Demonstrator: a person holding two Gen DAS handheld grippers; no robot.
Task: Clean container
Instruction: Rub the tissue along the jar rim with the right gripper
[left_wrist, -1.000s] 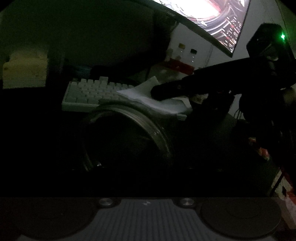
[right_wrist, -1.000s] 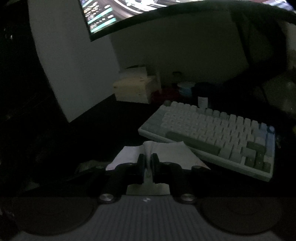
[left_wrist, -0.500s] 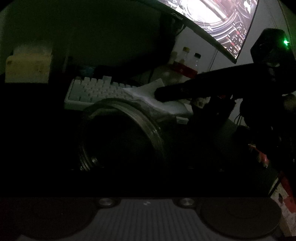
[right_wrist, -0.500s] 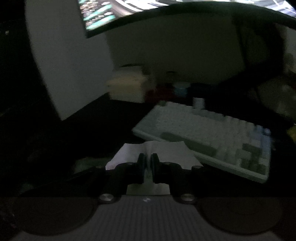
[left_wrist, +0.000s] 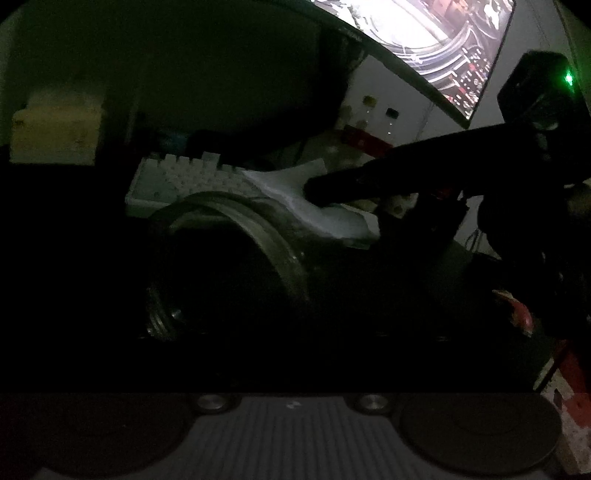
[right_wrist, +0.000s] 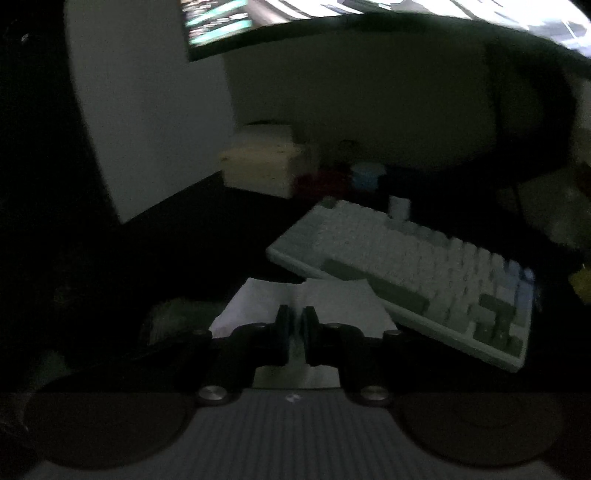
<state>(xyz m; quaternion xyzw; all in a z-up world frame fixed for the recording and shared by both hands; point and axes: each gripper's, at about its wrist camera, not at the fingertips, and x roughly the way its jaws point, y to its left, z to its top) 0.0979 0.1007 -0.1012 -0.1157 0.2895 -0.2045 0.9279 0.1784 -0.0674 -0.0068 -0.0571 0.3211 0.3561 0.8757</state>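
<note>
The scene is very dark. A clear round container (left_wrist: 229, 258) with a threaded rim lies on its side close in front of the left wrist camera, its mouth facing the camera. My left gripper's fingers are lost in the dark around it. My right gripper (right_wrist: 295, 317) is shut on a white tissue (right_wrist: 332, 299). In the left wrist view the right gripper (left_wrist: 314, 190) comes in from the right and presses the tissue (left_wrist: 325, 214) on the container's upper side.
A white keyboard (right_wrist: 424, 266) lies behind on the dark desk, also in the left wrist view (left_wrist: 184, 181). A curved lit monitor (left_wrist: 436, 44) hangs above. A pale box (right_wrist: 262, 162) and small bottles (left_wrist: 376, 118) stand at the back.
The right gripper with the tissue has shifted slightly along the container's upper side. The left wrist view has tilted a little. The right wrist view has swung, so the keyboard appears further right.
</note>
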